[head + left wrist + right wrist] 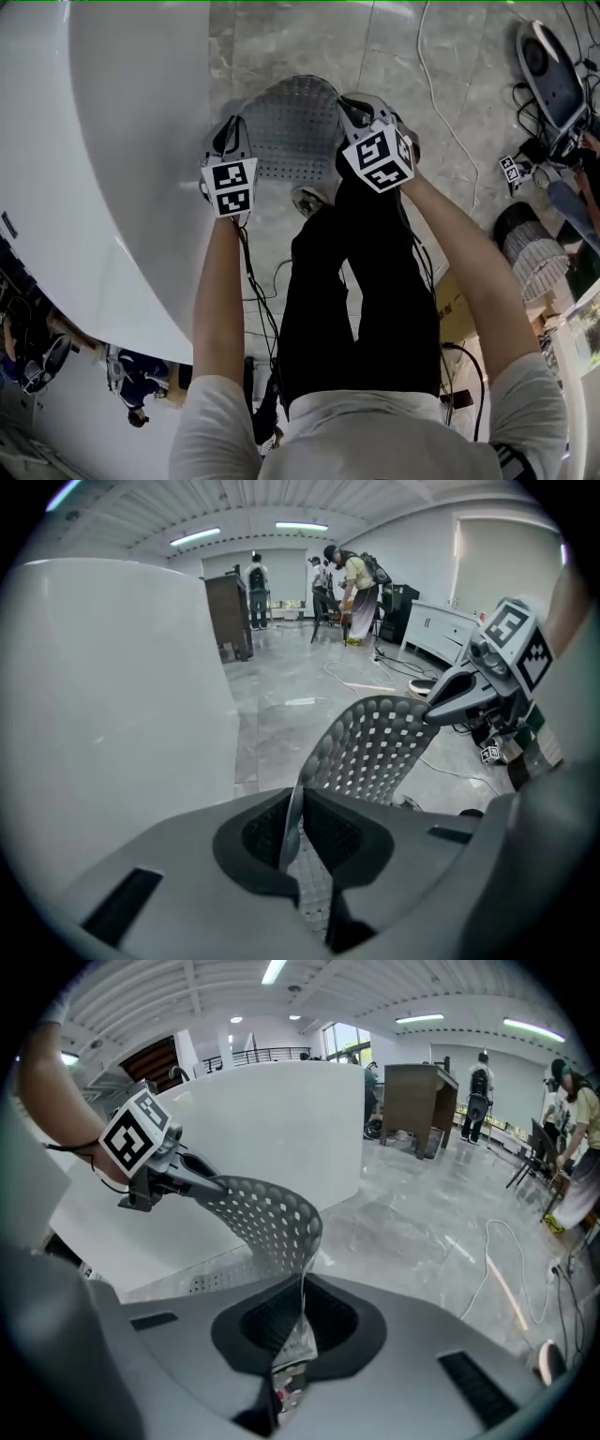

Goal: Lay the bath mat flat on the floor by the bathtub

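The floor (281, 37) is grey marble tile, with the white, smooth-walled bathtub (112, 141) along its left side in the head view. The grey perforated rubber bath mat (295, 131) hangs over the floor just beside the bathtub wall, in front of the person's legs.

Task status: the mat has been brought to the bathtub but is not yet laid. We see it bowed in an arch between the two grippers, not flat. We cannot tell whether its far edge touches the floor. What is left, in our judgement, is to lower it, spread it and release it.

Gripper status: the left gripper (232, 131) is clamped on the mat's near edge at one end. The right gripper (361, 108) is clamped on the same edge at the other end. Each pair of jaws stands nearly together, with the thin mat pinched between them.

View comparison: only the head view shows both grippers side by side, along with the mat's place against the bathtub. Only the gripper views show the pinch itself and the curl of the mat. Each gripper view also shows the opposite gripper, and people standing well apart at the far end of the room.
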Action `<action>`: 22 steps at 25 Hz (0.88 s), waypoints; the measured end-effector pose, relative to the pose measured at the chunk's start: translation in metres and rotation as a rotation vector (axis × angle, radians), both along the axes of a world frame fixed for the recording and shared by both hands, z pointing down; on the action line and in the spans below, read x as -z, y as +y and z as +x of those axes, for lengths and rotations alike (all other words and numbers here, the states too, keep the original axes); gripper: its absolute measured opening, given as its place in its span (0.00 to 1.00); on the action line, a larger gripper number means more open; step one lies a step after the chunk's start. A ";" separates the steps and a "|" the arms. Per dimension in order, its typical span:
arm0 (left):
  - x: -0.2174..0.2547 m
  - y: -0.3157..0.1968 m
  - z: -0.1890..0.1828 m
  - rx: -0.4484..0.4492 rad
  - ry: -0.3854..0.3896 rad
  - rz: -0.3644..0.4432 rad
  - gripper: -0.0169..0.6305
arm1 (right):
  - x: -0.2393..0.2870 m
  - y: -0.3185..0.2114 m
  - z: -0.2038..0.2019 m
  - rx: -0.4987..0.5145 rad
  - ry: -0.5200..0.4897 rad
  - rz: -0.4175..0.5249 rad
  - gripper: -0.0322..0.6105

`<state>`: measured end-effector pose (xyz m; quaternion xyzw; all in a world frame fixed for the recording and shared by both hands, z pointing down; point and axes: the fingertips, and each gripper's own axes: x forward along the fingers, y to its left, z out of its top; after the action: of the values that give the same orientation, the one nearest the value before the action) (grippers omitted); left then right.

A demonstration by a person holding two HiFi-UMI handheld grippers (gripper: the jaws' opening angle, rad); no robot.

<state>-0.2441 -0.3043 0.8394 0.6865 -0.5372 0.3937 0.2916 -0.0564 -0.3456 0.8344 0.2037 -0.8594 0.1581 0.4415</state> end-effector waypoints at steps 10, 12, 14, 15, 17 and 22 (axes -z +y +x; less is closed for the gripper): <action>-0.054 -0.037 0.013 0.015 0.004 -0.046 0.07 | -0.055 -0.030 0.011 -0.025 0.002 -0.065 0.08; -0.066 -0.051 0.017 0.013 -0.003 -0.033 0.07 | -0.068 -0.038 0.013 -0.019 0.002 -0.058 0.07; -0.077 -0.056 0.019 0.024 -0.004 -0.027 0.07 | -0.079 -0.038 0.016 -0.002 0.003 -0.053 0.07; -0.081 -0.059 0.017 0.031 -0.006 -0.021 0.07 | -0.083 -0.038 0.016 0.003 0.000 -0.047 0.07; -0.088 -0.068 0.009 0.032 -0.020 0.005 0.07 | -0.091 -0.044 0.013 -0.006 -0.018 -0.029 0.07; -0.104 -0.084 0.000 0.011 -0.033 0.083 0.07 | -0.109 -0.054 0.011 -0.070 -0.065 0.034 0.07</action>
<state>-0.2444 -0.3884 0.9433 0.6885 -0.5617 0.3805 0.2563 -0.0452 -0.3997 0.9429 0.2358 -0.8682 0.1652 0.4042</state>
